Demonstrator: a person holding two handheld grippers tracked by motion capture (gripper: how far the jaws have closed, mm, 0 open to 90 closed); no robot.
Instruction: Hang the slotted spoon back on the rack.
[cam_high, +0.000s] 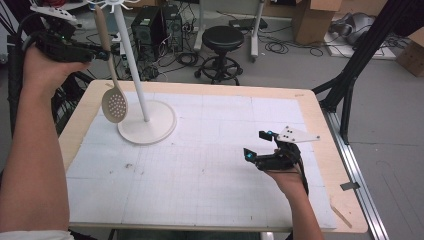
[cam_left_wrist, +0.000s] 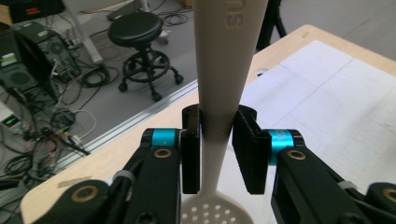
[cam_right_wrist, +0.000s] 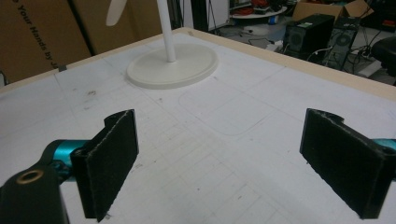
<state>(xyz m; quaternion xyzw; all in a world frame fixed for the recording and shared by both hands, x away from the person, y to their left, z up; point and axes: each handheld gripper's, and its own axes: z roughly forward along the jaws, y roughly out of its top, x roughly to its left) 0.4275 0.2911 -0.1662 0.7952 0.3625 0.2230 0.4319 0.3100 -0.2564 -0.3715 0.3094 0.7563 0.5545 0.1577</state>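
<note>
A cream slotted spoon (cam_high: 114, 105) hangs upright beside the pole of a white hook stand (cam_high: 155, 125) at the table's far left, bowl down. My left gripper (cam_high: 102, 52) is raised high and shut on the spoon's handle; in the left gripper view both pads press the handle (cam_left_wrist: 224, 56) with the perforated bowl below my left gripper (cam_left_wrist: 218, 126). The spoon's top end is near the stand's hooks; I cannot tell if it is hooked. My right gripper (cam_high: 256, 145) rests low over the mat at the right, open and empty (cam_right_wrist: 219, 154), facing the stand's base (cam_right_wrist: 173, 67).
A white gridded mat (cam_high: 210, 150) covers the wooden table. A thin wooden stick (cam_high: 342, 215) lies at the near right corner. Beyond the far edge stand a black stool (cam_high: 222, 37), computer towers (cam_high: 150, 25) and cables; a black frame leg (cam_high: 350, 85) rises at right.
</note>
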